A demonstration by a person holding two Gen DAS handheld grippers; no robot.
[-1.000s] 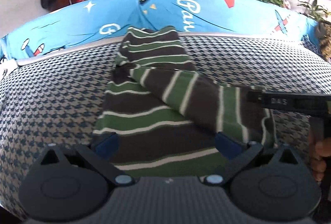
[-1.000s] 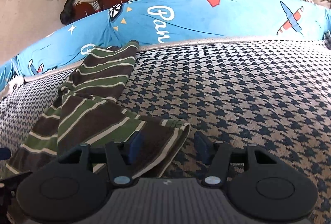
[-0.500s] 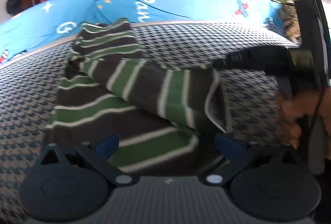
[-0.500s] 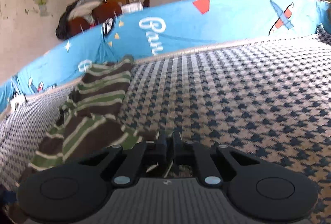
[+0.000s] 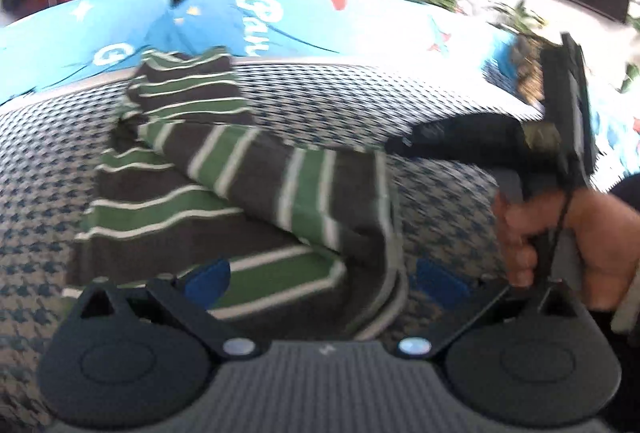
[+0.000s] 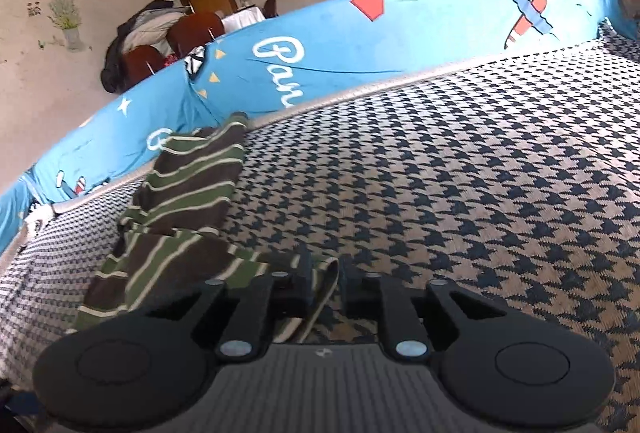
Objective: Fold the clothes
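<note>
The right gripper (image 6: pixel 325 283) is opening with the shirt (image 6: pixel 188 233) cuff between its fingers; the left gripper (image 5: pixel 320 275) gapes over the hem. Risk: released sleeve slumps, fold skews.

So the surface (image 6: pixel 460 169) is a cushion covered in navy-and-tan houndstooth weave, with a pale piped edge at the back. Lying right on it is a green, brown and white striped garment (image 6: pixel 188 193), partly folded over itself, towards the left side.
</note>
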